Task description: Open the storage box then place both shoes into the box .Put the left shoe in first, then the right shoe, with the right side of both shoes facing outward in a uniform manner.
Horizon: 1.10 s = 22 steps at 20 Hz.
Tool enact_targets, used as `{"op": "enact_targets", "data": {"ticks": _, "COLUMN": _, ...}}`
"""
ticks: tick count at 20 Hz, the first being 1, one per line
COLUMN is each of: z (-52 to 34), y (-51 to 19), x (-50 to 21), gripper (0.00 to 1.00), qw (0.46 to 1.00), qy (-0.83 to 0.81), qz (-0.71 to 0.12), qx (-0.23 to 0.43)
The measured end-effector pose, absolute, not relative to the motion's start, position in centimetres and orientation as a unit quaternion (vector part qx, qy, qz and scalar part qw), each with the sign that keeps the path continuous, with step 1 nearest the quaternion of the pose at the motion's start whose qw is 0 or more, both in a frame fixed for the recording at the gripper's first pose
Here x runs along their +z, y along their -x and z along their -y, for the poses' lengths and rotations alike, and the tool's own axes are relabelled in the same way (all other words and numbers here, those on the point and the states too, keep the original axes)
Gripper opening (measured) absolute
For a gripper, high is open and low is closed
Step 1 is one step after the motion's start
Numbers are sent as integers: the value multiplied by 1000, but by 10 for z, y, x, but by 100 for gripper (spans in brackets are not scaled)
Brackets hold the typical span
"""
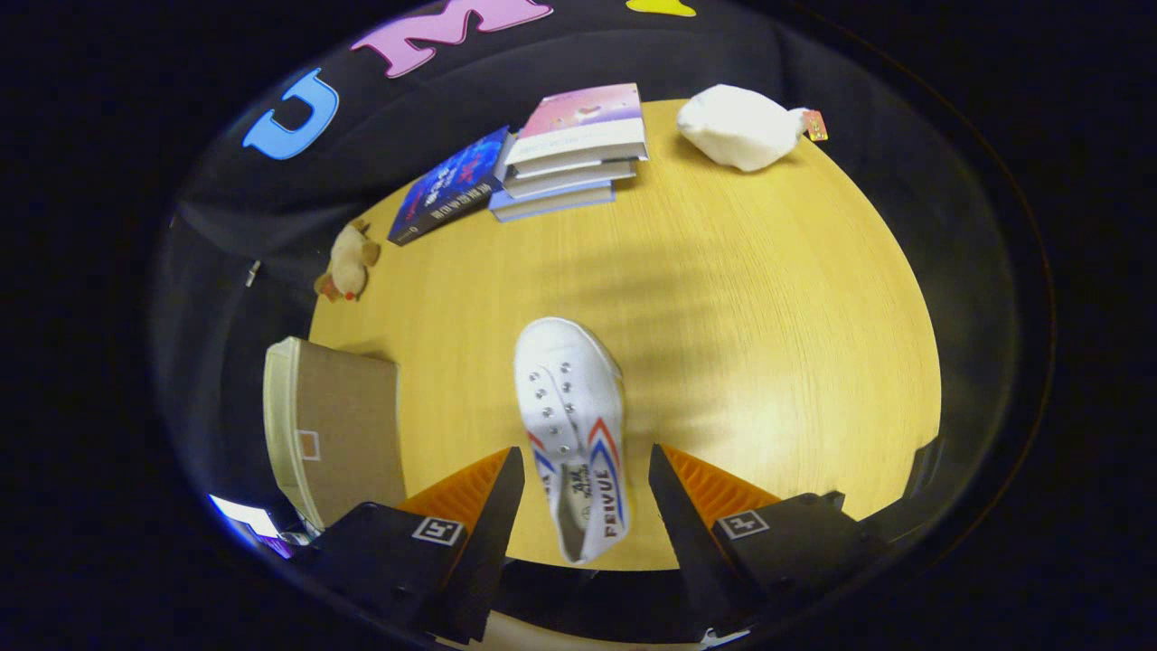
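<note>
The hand-held gripper (586,475) hangs over the desk (768,298) with its fingers spread wide, touching nothing. A white shoe (571,425) with red and blue stripes and the word "FEIYUE" on its side lies heel-first between them, toe pointing ahead. The storage box (334,425) sits left of the fingers; stacked books (574,149) lie far beyond.

"feiyue" on shoe (578,425) side; book (449,184) spine text unreadable.
</note>
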<state>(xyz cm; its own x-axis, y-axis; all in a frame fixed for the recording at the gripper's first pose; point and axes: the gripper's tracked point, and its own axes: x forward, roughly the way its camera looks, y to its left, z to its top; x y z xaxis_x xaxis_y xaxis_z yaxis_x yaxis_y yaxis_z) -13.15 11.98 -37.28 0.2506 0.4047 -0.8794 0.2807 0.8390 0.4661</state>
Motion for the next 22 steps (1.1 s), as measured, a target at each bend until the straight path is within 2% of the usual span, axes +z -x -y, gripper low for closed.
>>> {"op": "enact_targets", "data": {"ticks": 2, "z": -125, "y": 140, "x": -396, "gripper": 86, "qw": 724, "qy": -273, "qz": -631, "qx": 61}}
{"op": "enact_targets", "data": {"ticks": 4, "z": -139, "y": 143, "x": -410, "gripper": 80, "qw": 707, "qy": -280, "qz": -644, "qx": 81}}
{"op": "enact_targets", "data": {"ticks": 6, "z": -150, "y": 139, "x": -424, "gripper": 80, "qw": 698, "qy": -281, "qz": -653, "qx": 91}}
{"op": "enact_targets", "data": {"ticks": 8, "z": -161, "y": 138, "x": -436, "gripper": 72, "qw": 691, "qy": -274, "qz": -661, "qx": 102}}
{"op": "enact_targets", "data": {"ticks": 10, "z": -153, "y": 134, "x": -439, "gripper": 39, "qw": 695, "qy": -268, "qz": -661, "qx": 93}}
{"op": "enact_targets", "data": {"ticks": 12, "z": -154, "y": 137, "x": -437, "gripper": 16, "qw": 690, "qy": -293, "qz": -655, "qx": 91}}
{"op": "enact_targets", "data": {"ticks": 13, "z": -153, "y": 139, "x": -434, "gripper": 12, "qw": 684, "qy": -307, "qz": -657, "qx": 83}}
{"op": "enact_targets", "data": {"ticks": 17, "z": -160, "y": 136, "x": -391, "gripper": 12, "qw": 682, "qy": -362, "qz": -630, "qx": 79}}
{"op": "enact_targets", "data": {"ticks": 22, "z": -196, "y": 98, "x": -292, "gripper": 12, "qw": 705, "qy": -394, "qz": -581, "qx": 105}}
